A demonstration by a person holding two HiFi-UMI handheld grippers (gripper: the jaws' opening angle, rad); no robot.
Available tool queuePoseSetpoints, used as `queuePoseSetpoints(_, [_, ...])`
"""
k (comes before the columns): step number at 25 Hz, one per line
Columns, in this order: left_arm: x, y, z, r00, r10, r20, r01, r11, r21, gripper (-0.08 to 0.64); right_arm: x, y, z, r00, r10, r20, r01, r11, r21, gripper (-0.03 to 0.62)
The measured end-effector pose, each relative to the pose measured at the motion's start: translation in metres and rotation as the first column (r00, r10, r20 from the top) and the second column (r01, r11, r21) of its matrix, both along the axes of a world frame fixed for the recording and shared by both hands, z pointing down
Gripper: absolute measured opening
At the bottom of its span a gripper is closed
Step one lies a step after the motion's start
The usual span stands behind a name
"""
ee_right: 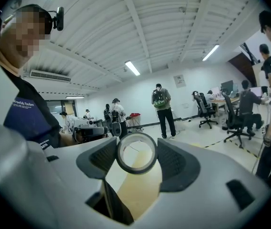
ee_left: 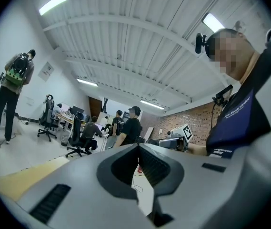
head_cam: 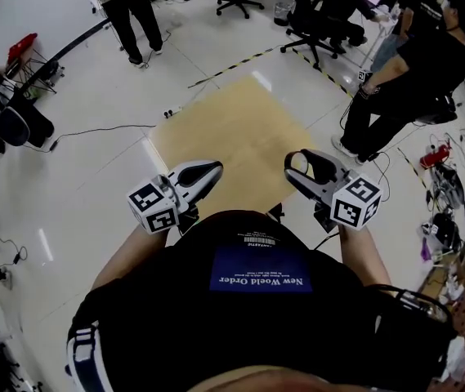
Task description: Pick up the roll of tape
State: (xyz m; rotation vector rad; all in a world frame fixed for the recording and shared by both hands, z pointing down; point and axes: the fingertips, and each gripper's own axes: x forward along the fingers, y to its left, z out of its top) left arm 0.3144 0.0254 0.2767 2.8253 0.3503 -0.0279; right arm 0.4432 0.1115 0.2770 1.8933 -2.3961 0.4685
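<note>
The roll of tape (ee_right: 136, 171), a grey ring with a hollow middle, sits between the jaws of my right gripper (ee_right: 136, 149), whose pads press on its two sides. In the head view the roll of tape (head_cam: 291, 162) shows at the tip of the right gripper (head_cam: 299, 170), held in the air in front of my body. My left gripper (head_cam: 210, 171) is level beside it, a short way to the left. Its jaws meet at the tip with nothing between them, as the left gripper view shows (ee_left: 137, 149). The right gripper's marker cube (ee_left: 186, 132) is visible there too.
A yellow-brown mat (head_cam: 240, 129) lies on the white floor below the grippers. Seated people on office chairs (head_cam: 412, 72) are at the upper right, and a standing person (head_cam: 130, 15) at the upper left. Cables and clutter (head_cam: 11, 96) line the left and right edges.
</note>
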Motion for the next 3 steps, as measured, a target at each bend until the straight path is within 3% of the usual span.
queuePoseSetpoints(3, [-0.0021,-0.0021,-0.0012,1.000,0.002,-0.002,-0.002,1.000,0.001,0.008,-0.0034,-0.0031,-0.0013,1.000,-0.002,-0.003,0.002,1.000,0.004,0.259])
